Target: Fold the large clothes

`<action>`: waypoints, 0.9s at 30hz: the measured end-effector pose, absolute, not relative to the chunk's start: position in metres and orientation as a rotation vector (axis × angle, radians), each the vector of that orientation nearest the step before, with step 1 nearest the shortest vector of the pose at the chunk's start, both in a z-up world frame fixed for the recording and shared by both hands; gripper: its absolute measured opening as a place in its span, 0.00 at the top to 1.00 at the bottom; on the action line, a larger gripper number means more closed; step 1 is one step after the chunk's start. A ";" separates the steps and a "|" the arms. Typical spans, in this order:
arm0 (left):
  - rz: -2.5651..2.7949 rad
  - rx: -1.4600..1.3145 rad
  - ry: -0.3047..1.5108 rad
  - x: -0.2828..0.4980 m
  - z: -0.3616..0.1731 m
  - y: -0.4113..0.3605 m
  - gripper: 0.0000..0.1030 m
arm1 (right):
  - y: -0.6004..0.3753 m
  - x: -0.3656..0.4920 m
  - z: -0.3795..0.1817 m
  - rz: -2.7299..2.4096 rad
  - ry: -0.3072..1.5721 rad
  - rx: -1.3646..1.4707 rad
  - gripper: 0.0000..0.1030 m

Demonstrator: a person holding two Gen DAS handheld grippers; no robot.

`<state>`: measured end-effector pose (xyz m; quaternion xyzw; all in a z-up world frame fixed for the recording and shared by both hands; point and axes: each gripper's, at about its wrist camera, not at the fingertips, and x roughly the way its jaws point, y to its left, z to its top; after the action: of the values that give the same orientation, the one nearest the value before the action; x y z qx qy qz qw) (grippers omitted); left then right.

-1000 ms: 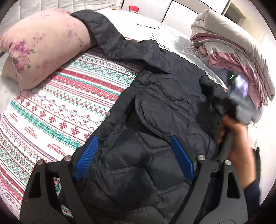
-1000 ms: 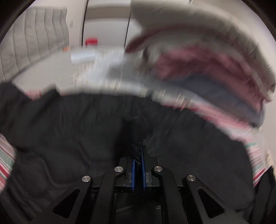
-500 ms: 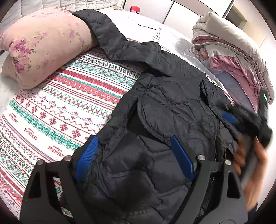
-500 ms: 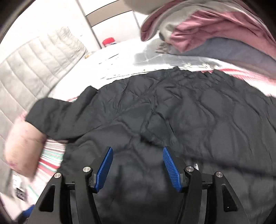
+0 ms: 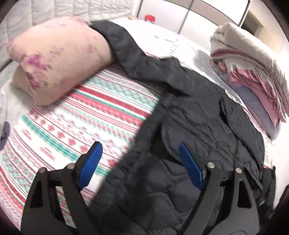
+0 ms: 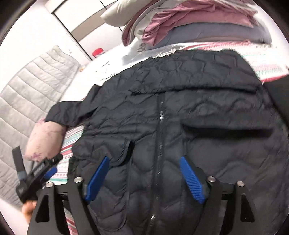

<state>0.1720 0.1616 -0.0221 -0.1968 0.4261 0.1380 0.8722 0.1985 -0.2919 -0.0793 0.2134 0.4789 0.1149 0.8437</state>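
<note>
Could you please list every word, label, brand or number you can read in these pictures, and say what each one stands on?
Nothing can be read with confidence.
Patterned blanket: small red marks in the stripes may be lettering, too blurred to read.
Left gripper, side of its body in the right wrist view: white lettering, too blurred to read.
Black jacket: no label or brand shows.

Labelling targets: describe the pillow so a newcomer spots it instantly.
On the bed with the red-and-green striped cover, look toward the grey quilted headboard. The pink pillow lies there, under the black jacket sleeve's end; purple floral blotches distinguish it.
</note>
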 end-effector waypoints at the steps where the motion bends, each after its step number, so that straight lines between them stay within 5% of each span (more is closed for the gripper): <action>1: 0.306 -0.399 0.883 0.174 -0.019 0.166 0.16 | -0.288 0.201 -0.091 0.240 1.044 0.431 0.19; 13: 0.562 -0.288 0.796 0.290 0.048 0.259 0.16 | -0.294 0.189 -0.064 0.174 0.918 0.266 0.19; 25: 0.693 -0.336 0.859 0.390 0.004 0.316 0.16 | -0.314 0.202 -0.095 0.163 1.013 0.393 0.19; 26: 0.709 -0.319 0.854 0.393 0.000 0.313 0.24 | -0.313 0.202 -0.094 0.164 1.007 0.383 0.19; 27: 0.723 -0.294 0.847 0.396 -0.003 0.309 0.47 | -0.311 0.202 -0.094 0.166 1.002 0.377 0.19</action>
<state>0.3963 0.3095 -0.0029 -0.1389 0.4004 0.3417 0.8388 0.2015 -0.3113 -0.0937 0.1793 0.4768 0.0790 0.8569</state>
